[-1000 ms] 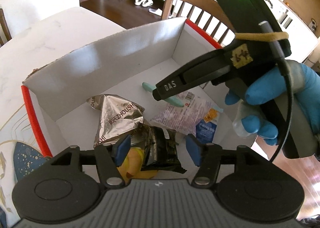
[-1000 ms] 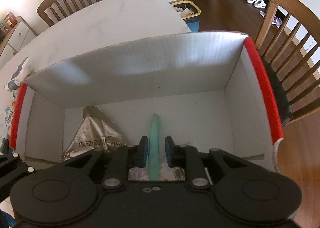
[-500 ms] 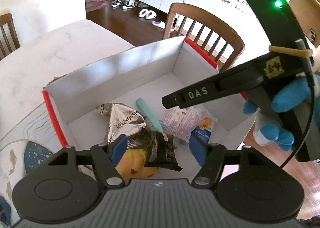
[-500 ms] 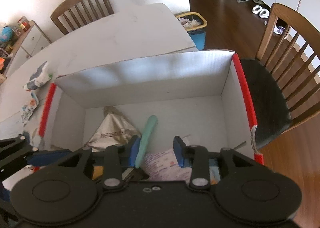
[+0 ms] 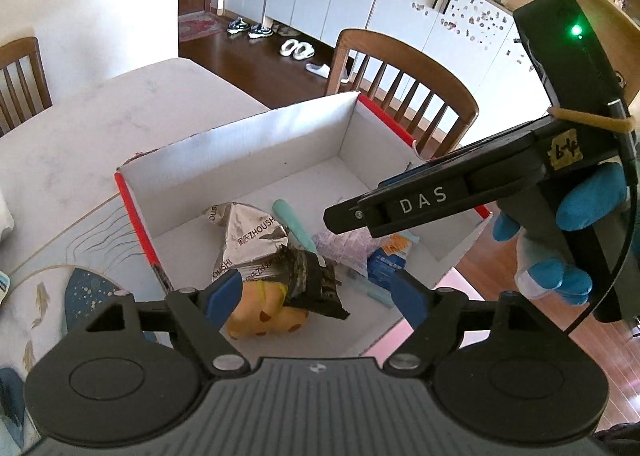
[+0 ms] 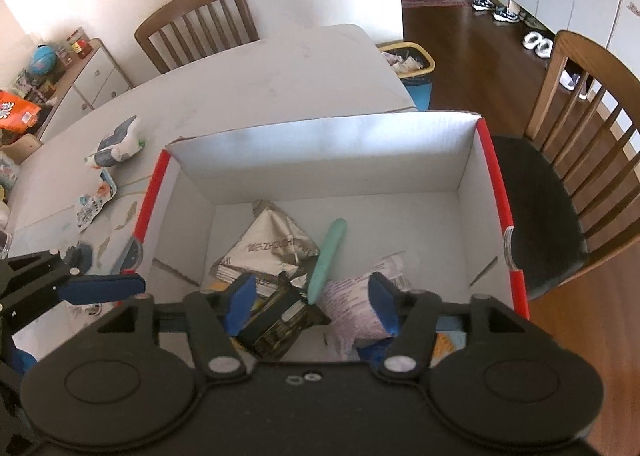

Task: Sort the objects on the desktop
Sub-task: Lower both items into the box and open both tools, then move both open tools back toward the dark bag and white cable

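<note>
In the box (image 6: 320, 151) on the table (image 6: 256, 71), the pen (image 6: 326, 256) lies between two wrappers.

Left gripper (image 5: 320, 298): black frame, two round black discs, ribbed grey housing with small white logo, silver screws at finger pivots, blue pads (image 5: 224, 298)
Right gripper (image 6: 310, 302): same black build, blue pads (image 6: 240, 302); seen from left wrist, "DAS" printed white on arm, green light lit, yellow band, tan handwritten label, possibly "6-4", black cable
Hand (image 5: 560, 248): blue glove worn
</note>
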Demonstrator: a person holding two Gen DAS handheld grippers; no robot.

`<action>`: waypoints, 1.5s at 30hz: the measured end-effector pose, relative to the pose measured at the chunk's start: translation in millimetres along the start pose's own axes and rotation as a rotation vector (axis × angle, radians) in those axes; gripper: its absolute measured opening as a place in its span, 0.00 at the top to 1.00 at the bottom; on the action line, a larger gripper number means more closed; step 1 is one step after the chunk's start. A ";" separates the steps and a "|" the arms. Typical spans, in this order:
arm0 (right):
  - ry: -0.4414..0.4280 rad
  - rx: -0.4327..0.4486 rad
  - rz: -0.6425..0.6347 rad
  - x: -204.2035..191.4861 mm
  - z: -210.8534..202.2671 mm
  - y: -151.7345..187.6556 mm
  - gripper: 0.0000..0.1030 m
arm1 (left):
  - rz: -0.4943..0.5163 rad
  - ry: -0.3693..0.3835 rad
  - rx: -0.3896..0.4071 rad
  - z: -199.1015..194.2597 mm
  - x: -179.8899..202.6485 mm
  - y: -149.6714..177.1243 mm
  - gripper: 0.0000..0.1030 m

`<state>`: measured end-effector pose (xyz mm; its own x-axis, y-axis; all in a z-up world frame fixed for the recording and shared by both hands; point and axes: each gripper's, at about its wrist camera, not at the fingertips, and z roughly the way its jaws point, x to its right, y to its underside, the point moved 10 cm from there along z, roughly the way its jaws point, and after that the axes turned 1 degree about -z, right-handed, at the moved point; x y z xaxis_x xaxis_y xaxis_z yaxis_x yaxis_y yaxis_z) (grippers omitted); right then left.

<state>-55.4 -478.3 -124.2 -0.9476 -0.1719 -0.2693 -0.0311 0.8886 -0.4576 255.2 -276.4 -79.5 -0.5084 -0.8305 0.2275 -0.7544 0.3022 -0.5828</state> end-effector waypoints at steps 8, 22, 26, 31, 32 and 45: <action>0.007 0.016 -0.031 -13.5 -6.0 11.4 0.20 | -0.046 -0.027 0.064 -35.7 -14.3 5.9 0.17; 0.023 0.083 -0.058 -48.3 -21.2 28.6 0.01 | -0.091 -0.095 0.140 -85.1 -53.0 30.6 0.03; 0.030 0.101 -0.054 -61.5 -25.6 29.8 0.01 | -0.101 -0.107 0.155 -98.2 -68.5 35.9 0.03; 0.044 0.127 -0.058 -84.7 -31.6 30.7 0.01 | -0.112 -0.117 0.163 -113.1 -89.9 44.2 0.03; 0.044 0.132 -0.061 -90.8 -32.6 31.0 0.01 | -0.112 -0.119 0.163 -116.0 -93.9 46.4 0.03; 0.004 0.180 -0.191 -197.3 -26.0 44.5 0.01 | -0.160 -0.191 0.164 -151.1 -164.5 78.9 0.03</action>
<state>121.9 -393.8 -69.4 -0.9314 -0.3269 -0.1602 -0.1526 0.7502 -0.6434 216.5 -45.2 -45.0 -0.2893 -0.9392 0.1849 -0.7336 0.0934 -0.6731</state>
